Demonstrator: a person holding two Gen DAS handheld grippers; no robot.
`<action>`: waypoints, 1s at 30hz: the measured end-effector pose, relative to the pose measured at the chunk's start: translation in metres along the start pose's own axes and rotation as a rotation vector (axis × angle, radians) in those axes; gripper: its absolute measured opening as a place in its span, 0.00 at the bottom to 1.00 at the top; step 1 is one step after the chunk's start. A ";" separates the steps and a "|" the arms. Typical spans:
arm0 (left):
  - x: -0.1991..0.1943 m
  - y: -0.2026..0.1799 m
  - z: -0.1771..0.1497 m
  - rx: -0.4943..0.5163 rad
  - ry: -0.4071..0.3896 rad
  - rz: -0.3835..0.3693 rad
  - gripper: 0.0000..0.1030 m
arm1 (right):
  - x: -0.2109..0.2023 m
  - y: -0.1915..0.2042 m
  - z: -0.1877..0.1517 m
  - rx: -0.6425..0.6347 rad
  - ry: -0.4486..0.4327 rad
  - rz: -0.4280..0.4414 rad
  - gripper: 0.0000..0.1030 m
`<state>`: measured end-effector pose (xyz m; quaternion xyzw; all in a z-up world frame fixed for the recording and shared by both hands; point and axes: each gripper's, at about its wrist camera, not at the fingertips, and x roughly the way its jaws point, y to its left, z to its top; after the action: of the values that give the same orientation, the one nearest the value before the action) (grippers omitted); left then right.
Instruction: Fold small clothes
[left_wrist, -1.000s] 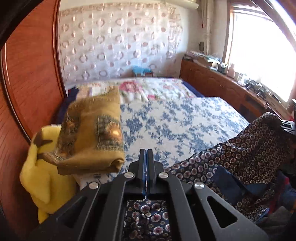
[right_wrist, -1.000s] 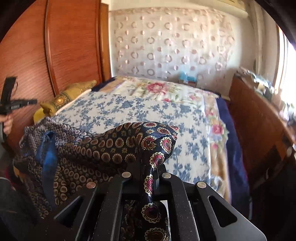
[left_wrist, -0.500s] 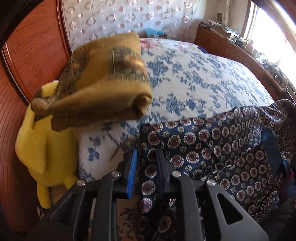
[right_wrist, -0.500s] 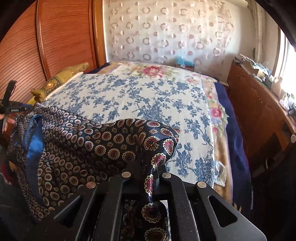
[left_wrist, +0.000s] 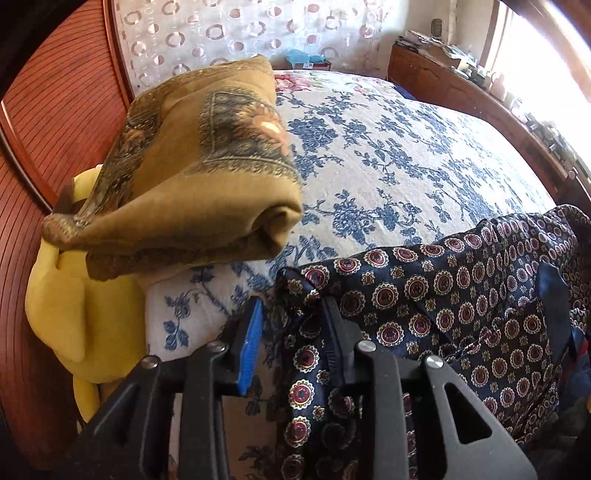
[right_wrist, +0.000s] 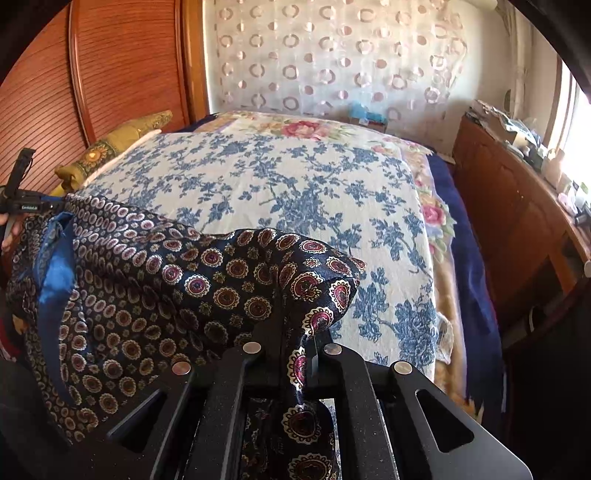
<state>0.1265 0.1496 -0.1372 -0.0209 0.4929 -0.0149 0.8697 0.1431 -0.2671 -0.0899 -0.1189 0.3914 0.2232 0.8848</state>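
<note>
Over floral bedspread (right_wrist: 295, 192), silky medallion-print garment (right_wrist: 155, 280)

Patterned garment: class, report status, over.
Left gripper open around navy patterned garment. Right gripper shut on it. Folded mustard cloth sits beside.

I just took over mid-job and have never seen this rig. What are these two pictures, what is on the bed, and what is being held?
There is no robot: a person holds a two-finger gripper in each hand, with a camera on each looking along its fingers. In the left view, the left gripper is open, with a corner of the navy garment between its fingers. In the right view, the right gripper is shut on the garment's other end. It hangs between them over the bedspread. An ochre cloth lies folded nearby.
</note>
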 end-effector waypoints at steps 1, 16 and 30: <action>0.000 -0.003 0.000 0.011 -0.004 -0.004 0.29 | 0.001 -0.001 -0.001 0.001 0.002 0.001 0.02; -0.056 -0.015 0.010 -0.022 -0.245 -0.077 0.00 | -0.020 -0.002 0.008 0.010 -0.084 -0.039 0.01; -0.129 0.001 0.140 -0.060 -0.531 0.052 0.00 | -0.080 -0.026 0.167 -0.094 -0.323 -0.221 0.01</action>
<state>0.1807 0.1594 0.0448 -0.0373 0.2479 0.0283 0.9677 0.2151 -0.2498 0.0822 -0.1648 0.2181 0.1588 0.9487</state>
